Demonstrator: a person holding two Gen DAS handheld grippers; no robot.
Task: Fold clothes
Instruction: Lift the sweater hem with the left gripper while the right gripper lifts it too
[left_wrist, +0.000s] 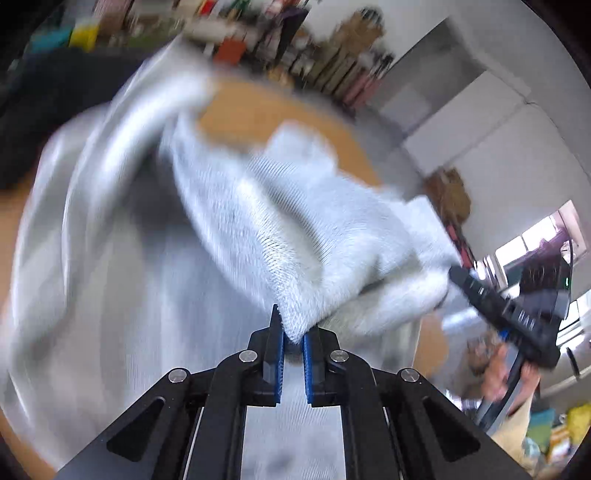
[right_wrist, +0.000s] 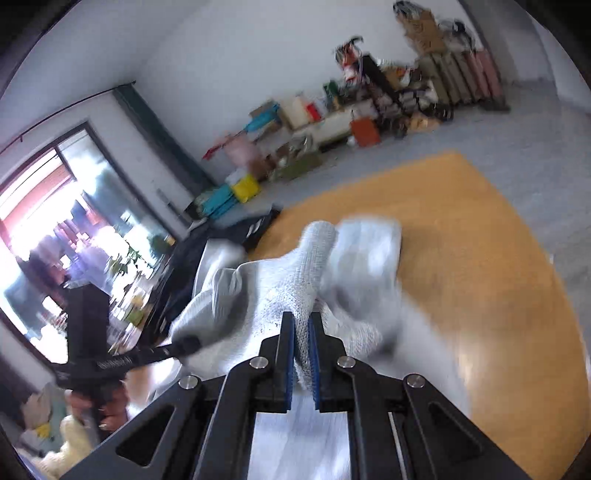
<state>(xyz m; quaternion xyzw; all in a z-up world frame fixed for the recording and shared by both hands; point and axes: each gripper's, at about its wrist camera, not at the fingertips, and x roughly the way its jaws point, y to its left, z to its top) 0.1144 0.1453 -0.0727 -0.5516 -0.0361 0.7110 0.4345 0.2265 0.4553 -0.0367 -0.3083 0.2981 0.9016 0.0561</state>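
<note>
Both claws are clamped on the same pale grey knit garment (left_wrist: 295, 229) right now. In the left wrist view the left gripper (left_wrist: 293, 332) sits at the bottom centre, its blue pads (left_wrist: 280, 354) pinching a folded edge of the cloth, which spreads up and to the left across most of the frame, pretty smeared by blur. The right gripper (left_wrist: 498, 306) shows at the right edge of that view, its black tip buried in the far end of the cloth, with a hand (left_wrist: 498, 373) below it. In the right wrist view the right gripper is at bottom centre, closed tight on a bunched ridge of the knit, and the left gripper (right_wrist: 184, 345) pokes in from the lower left into the fabric. The garment hangs over a wooden table (right_wrist: 461, 229), filling the middle of the frame. Dark clothes (right_wrist: 236, 229) lie at the table's left edge, and there's clutter along the far wall (right_wrist: 369, 110).
</note>
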